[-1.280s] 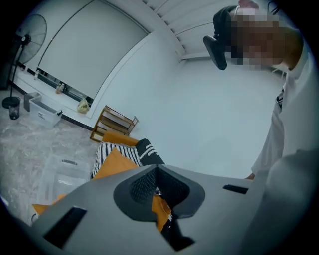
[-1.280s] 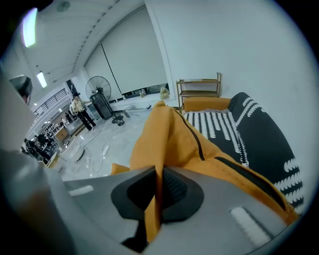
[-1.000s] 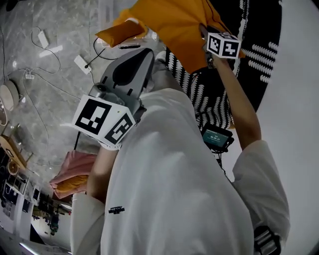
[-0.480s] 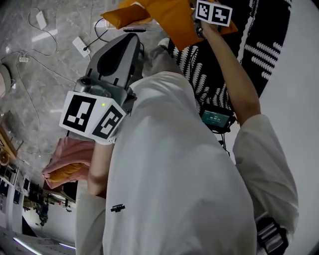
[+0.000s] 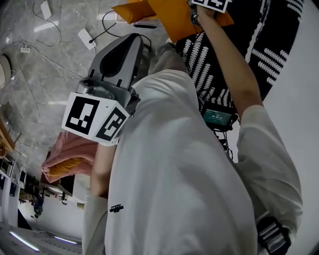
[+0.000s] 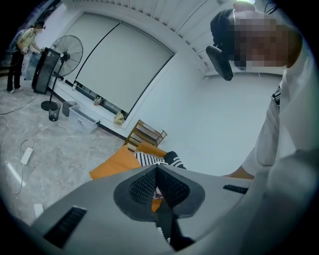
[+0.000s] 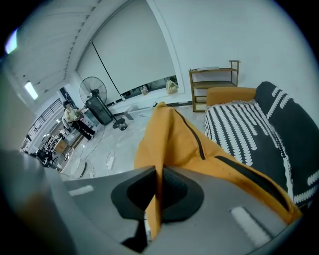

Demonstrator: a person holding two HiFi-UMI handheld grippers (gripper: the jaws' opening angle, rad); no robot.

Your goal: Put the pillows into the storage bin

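Observation:
My right gripper [image 7: 158, 185] is shut on a fold of an orange pillow [image 7: 174, 137]. In the head view that orange pillow [image 5: 167, 15] hangs at the top edge, over a big black fabric thing with white dashes [image 5: 234, 55]; whether it is the bin I cannot tell. My left gripper [image 5: 141, 44] points at the floor near the pillow, its jaws together with nothing in them [image 6: 156, 172]. A second orange pillow [image 7: 230, 94] lies behind the patterned fabric. At lower left a pink pillow [image 5: 72, 149] rests on another orange one [image 5: 62, 168].
Power strips [image 5: 83, 36] and cables lie on the grey marble floor [image 5: 45, 74]. A small device with a lit screen [image 5: 218, 117] hangs at the person's waist. A standing fan [image 7: 93, 92] and a wooden shelf [image 7: 214, 79] stand by the far wall.
The right gripper has carried the orange pillow toward the top edge of the head view, over the patterned fabric. The left gripper has shifted slightly along with it, still shut.

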